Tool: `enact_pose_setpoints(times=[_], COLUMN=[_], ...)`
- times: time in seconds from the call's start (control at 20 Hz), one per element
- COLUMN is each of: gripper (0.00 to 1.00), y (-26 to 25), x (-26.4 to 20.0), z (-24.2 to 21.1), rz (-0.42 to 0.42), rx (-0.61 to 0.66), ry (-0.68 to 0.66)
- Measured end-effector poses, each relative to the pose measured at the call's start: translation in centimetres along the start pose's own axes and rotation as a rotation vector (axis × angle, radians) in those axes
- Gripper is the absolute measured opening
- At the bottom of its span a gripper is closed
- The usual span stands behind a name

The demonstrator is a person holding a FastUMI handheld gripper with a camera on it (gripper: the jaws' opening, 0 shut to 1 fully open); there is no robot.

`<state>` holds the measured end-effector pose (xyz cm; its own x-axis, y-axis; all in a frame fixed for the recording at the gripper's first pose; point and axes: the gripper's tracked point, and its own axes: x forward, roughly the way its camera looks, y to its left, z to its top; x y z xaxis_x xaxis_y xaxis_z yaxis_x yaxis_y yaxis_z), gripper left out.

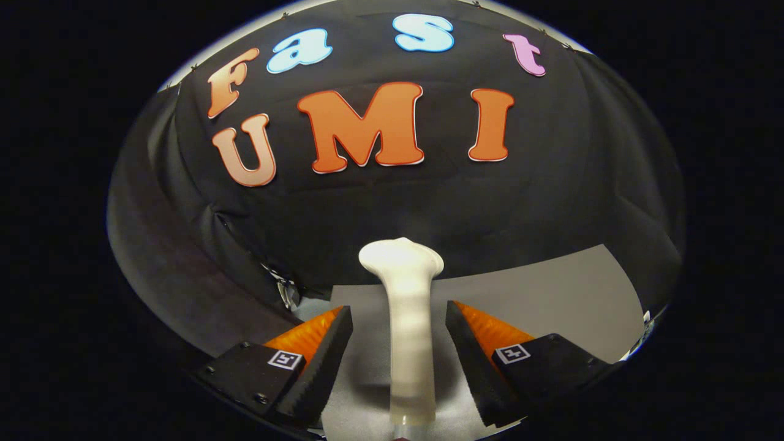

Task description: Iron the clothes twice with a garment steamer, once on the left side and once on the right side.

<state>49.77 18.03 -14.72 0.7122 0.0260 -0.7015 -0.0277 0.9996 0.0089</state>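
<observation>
Tongs spread wide, gripping nothing — the white garment steamer stands upright right between the fingers, touching neither, on the grey counter — black cloth wall beyond.

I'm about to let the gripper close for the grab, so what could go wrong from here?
1. The gripper is open with a gap on each side of the white steamer handle; if the handle is off centre, one finger may touch first and push it aside.
2. The handle looks smooth and rounded, so it could twist or slip once lifted.
3. The steamer head points toward the black cloth wall and could brush it.
</observation>
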Motion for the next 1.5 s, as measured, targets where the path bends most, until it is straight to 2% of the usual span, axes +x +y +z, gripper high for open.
enact_pose_setpoints(times=[0.15,0.35,0.55,0.6,0.75,1.0,1.3,1.5], gripper=[0.97,0.9,0.48,0.44,0.4,0.4,0.4,0.4], y=[-0.2,-0.2,-0.7,-0.5,-0.4,-1.0,-1.4,-1.0], x=[2.0,3.0,3.2,2.7,0.3,-5.4,-12.3,-17.8], z=[-1.8,-3.0,-3.8,-3.5,-3.2,-1.9,-4.3,-5.6], rz=[0.0,0.028,0.07,0.084,0.094,0.048,-0.018,-0.033], rx=[0.002,0.045,0.153,0.165,0.155,0.079,0.021,0.018], ry=[0.102,0.154,0.165,0.151,0.089,-0.162,-0.365,-0.488])
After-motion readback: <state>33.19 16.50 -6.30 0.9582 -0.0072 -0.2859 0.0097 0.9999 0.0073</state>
